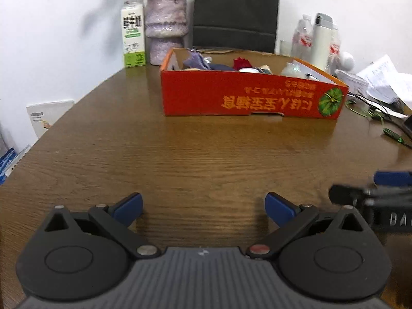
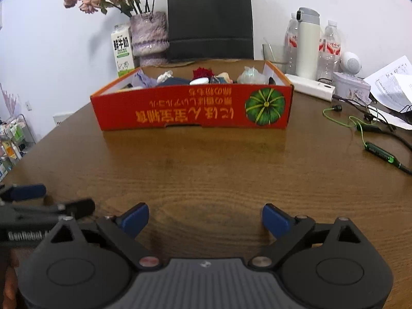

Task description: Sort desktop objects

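Orange cardboard box (image 2: 191,108), already holding small oddments, sits straight ahead of both grippers, long side facing them across bare wooden table (image 1: 180,154). Left gripper (image 1: 203,206) and right gripper (image 2: 205,217): jaws spread wide, empty, about equally distant.

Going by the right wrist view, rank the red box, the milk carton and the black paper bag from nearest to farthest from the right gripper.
From the right gripper, which is open and empty:
1. The red box, straight ahead at mid-table, nearest.
2. The milk carton, behind the box's left corner, by the vase.
3. The black paper bag, against the back wall, behind the box. It looks slightly farther than the carton, but the two are close.
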Available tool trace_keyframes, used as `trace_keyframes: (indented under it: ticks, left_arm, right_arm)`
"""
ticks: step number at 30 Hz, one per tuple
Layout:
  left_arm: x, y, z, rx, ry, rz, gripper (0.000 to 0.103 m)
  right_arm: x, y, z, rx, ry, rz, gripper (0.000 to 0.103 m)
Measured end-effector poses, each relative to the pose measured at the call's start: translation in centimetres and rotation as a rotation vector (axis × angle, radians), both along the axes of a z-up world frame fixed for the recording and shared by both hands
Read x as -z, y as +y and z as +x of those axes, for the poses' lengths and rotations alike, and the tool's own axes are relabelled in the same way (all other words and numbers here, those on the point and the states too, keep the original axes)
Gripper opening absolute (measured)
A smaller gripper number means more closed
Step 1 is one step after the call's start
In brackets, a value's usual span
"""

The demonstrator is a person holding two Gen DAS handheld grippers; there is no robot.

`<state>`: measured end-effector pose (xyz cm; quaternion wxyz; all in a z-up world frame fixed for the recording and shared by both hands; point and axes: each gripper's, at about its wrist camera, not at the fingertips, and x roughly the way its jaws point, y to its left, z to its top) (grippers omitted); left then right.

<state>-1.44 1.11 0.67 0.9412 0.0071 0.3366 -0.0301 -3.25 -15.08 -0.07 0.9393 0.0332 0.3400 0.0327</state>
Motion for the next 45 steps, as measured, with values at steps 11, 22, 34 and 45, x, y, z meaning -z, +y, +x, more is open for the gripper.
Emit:
trace_keyframes:
  ticks: [11, 22, 34, 45]
  left_arm:
    - [0.1, -0.2, 0.8, -0.033, 0.021, 0.023, 0.103]
    - [0.2, 0.4, 1.6, 0.016, 0.018, 0.014, 0.103]
    - [0.2, 0.2, 1.7, 0.017, 0.019, 0.019, 0.103]
    - [0.2, 0.2, 1.7, 0.018, 0.019, 0.02, 0.103]
  right_arm:
    - [0.7, 1.1, 0.7, 0.06, 0.006, -0.066, 0.103]
    - [0.7, 1.1, 1.3, 0.064, 0.006, -0.067, 0.103]
    - [0.7, 1.0, 1.5, 0.066, 0.007, -0.066, 0.103]
    - [0.8, 1.0, 1.5, 0.066, 0.007, -0.067, 0.103]
